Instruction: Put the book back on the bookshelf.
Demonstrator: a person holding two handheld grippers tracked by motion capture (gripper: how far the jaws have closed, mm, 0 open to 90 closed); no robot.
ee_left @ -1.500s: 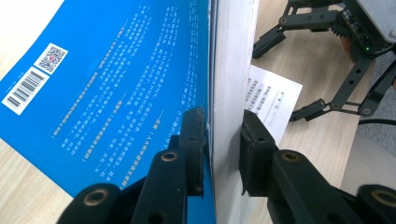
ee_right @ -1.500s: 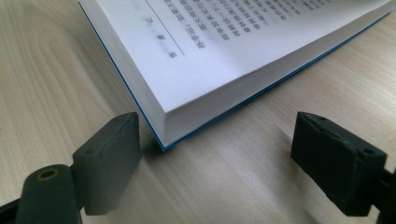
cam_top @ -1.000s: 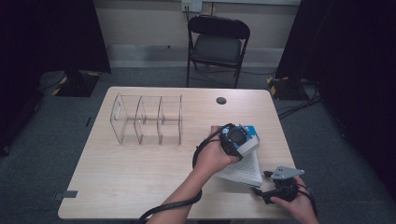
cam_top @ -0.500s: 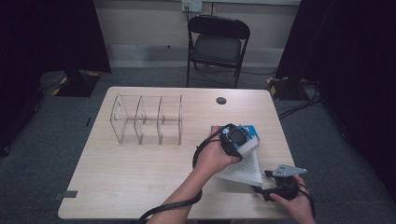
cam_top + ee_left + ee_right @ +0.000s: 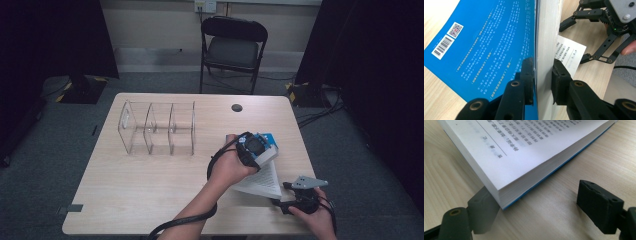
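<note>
A thick book with a blue cover [image 5: 486, 42] lies half open at the table's right. My left gripper [image 5: 542, 75] is shut on the raised block of pages and cover [image 5: 267, 142], holding it up on edge; in the high view it [image 5: 255, 147] sits over the book. The lower pages [image 5: 260, 182] lie flat on the table. My right gripper [image 5: 541, 207] is open at their near corner [image 5: 506, 195], and its jaws have just been closing. One jaw sits beside the corner, the other stands well clear. The left gripper view shows that right gripper [image 5: 574, 41] straddling the page corner.
A clear acrylic divider rack [image 5: 157, 129] stands left of centre on the wooden table [image 5: 125, 195]. A small black disc [image 5: 237, 107] lies near the far edge. A folding chair [image 5: 232, 45] stands behind the table. The right gripper is close to the table's front right corner.
</note>
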